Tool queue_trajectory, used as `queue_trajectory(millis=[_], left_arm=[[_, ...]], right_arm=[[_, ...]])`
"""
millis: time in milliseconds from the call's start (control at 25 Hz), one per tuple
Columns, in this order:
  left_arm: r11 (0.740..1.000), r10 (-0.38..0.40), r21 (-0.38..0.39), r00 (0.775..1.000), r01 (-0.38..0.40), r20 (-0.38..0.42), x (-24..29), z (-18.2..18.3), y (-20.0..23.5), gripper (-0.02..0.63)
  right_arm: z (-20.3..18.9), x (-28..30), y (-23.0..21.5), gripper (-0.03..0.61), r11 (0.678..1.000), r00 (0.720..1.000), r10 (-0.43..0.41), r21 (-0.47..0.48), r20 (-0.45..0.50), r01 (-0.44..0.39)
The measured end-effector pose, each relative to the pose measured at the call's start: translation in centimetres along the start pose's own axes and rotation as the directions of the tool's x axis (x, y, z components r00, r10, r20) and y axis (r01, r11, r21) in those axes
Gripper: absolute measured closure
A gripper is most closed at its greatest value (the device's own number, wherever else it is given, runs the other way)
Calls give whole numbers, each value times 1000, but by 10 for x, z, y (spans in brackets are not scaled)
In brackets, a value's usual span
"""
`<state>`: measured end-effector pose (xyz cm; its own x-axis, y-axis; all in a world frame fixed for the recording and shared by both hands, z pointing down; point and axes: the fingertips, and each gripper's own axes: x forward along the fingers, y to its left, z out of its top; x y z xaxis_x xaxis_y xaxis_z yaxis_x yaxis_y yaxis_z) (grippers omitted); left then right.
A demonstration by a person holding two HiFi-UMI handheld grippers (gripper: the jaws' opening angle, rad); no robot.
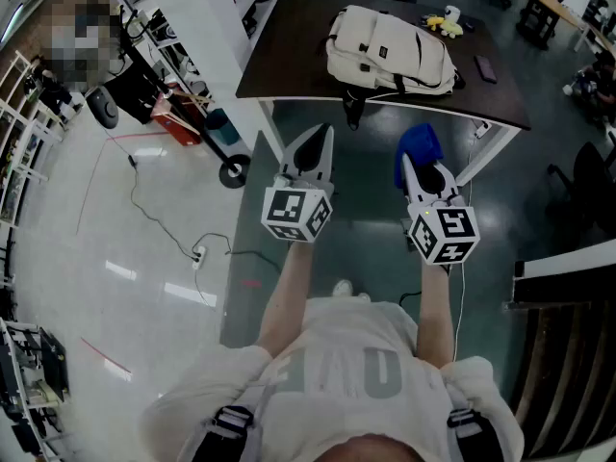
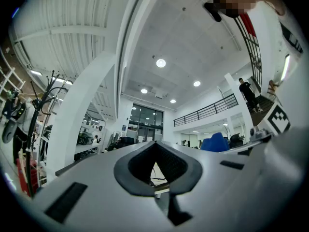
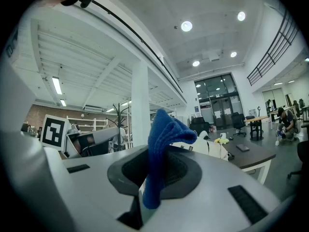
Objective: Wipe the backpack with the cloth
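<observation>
A cream backpack (image 1: 390, 51) lies flat on a dark brown table (image 1: 289, 61) ahead of me; it shows small and far in the right gripper view (image 3: 212, 149). My right gripper (image 1: 412, 165) is shut on a blue cloth (image 1: 421, 144), which sticks up from between the jaws and folds over (image 3: 164, 139). My left gripper (image 1: 321, 138) is shut with nothing in it (image 2: 155, 170). Both grippers are held side by side in the air, short of the table's near edge.
A yellow toy (image 1: 443, 24) and a flat dark item (image 1: 485, 67) lie on the table by the backpack. On the floor to the left are a red box (image 1: 176, 115), a wheeled base (image 1: 234, 171) and a cable with a power strip (image 1: 199, 253). A dark chair (image 1: 587, 186) stands at right.
</observation>
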<state>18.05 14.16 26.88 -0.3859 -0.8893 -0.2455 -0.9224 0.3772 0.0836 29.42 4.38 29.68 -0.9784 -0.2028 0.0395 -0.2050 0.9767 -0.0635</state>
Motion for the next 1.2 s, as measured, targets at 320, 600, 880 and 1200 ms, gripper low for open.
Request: queue_trajectory(millis=[320, 600, 880, 1200], left_arm=[[1000, -3, 11, 999, 3, -43, 6, -16, -18, 611], [998, -44, 35, 996, 46, -74, 9, -30, -35, 611], [998, -48, 36, 995, 51, -89, 27, -54, 4, 611], [997, -47, -71, 998, 43, -49, 117, -89, 92, 611]], right_arm=[[-3, -12, -15, 535, 1000, 1000, 3, 7, 0, -3], [-6, -14, -26, 535, 998, 999, 30, 53, 27, -31], [-21, 23, -16, 535, 983, 993, 116, 139, 31, -119], [-34, 164, -37, 535, 975, 988, 154, 160, -3, -151]])
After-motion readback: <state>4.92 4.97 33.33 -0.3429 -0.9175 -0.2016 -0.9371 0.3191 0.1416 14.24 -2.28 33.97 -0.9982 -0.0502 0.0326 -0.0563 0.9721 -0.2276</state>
